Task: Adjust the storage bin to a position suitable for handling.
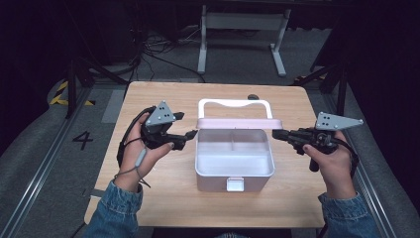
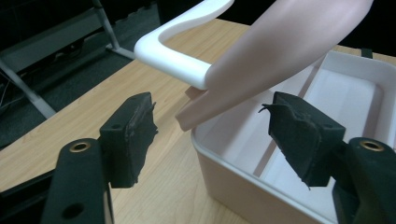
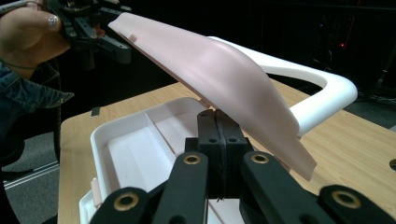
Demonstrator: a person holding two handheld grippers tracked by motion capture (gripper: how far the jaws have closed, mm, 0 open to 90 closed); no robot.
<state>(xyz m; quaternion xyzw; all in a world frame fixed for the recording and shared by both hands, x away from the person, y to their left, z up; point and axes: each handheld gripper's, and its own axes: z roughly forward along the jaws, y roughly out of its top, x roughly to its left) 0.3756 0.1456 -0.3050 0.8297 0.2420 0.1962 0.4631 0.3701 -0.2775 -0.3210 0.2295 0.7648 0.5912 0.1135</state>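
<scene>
Here, a pale pink box (image 1: 234, 161) sits open at the middle of a wooden table (image 1: 163, 198), its lid (image 1: 239, 123) raised at the far side with a white handle (image 1: 235, 103) behind it. My left tongs (image 1: 192, 133) are spread wide just beside the box's left rim, at the lid's corner, pinching nothing. My right tongs (image 1: 275, 134) are pressed together, empty, their tips at the box's right rim under the lid's edge. Inside, the box is white with a divider (image 1: 233, 145).

One box (image 1: 234, 171), one lid (image 1: 239, 123), two claws.
</scene>
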